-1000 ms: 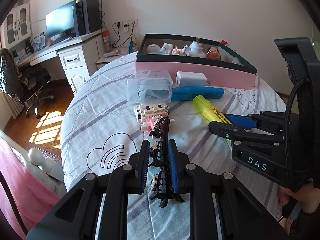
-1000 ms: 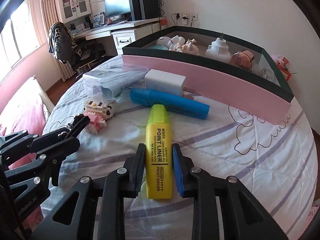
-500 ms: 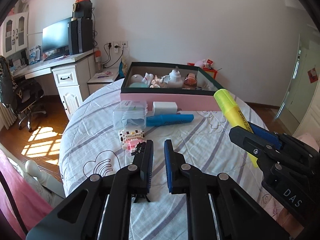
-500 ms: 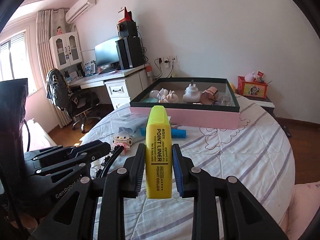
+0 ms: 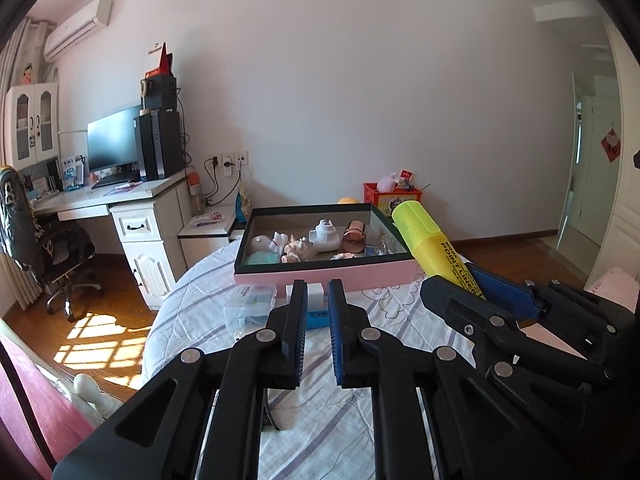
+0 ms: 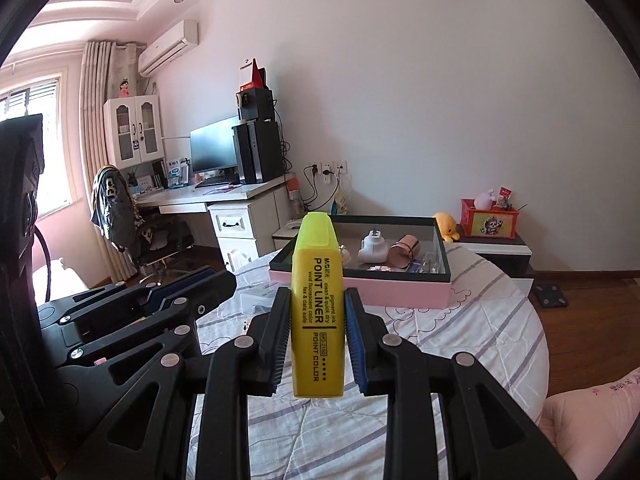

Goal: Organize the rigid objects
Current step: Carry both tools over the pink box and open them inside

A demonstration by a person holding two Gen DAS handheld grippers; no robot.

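The right gripper (image 6: 318, 340) is clamped on a chunky yellow plastic highlighter (image 6: 318, 312) printed "POINT LINER", its black-and-blue pads pressed against both flat sides of the barrel, with the capped end pointing up and away and the pen held in the air above the near part of the round table covered in a white cloth with purple stripes (image 6: 480, 328). In the left wrist view the same highlighter (image 5: 432, 248) juts out at a slant on the right, its cap overlapping the near right corner of the tray. The left gripper (image 5: 318, 320) holds nothing; its two pads stand apart with a narrow gap between them, raised above the cloth. Beyond it, on the far side of the table, sits a shallow rectangular tray with a dark green rim and a pink front wall (image 5: 320, 276), holding a white plug adapter (image 5: 325, 234), a copper-coloured cup on its side (image 5: 354, 236) and small pale figurines (image 5: 296, 248). Just in front of the tray lie a clear plastic box (image 5: 250, 306), a white charger block (image 5: 316, 292) and part of a blue pen (image 5: 316, 318), the last two largely hidden behind the left gripper's fingers.
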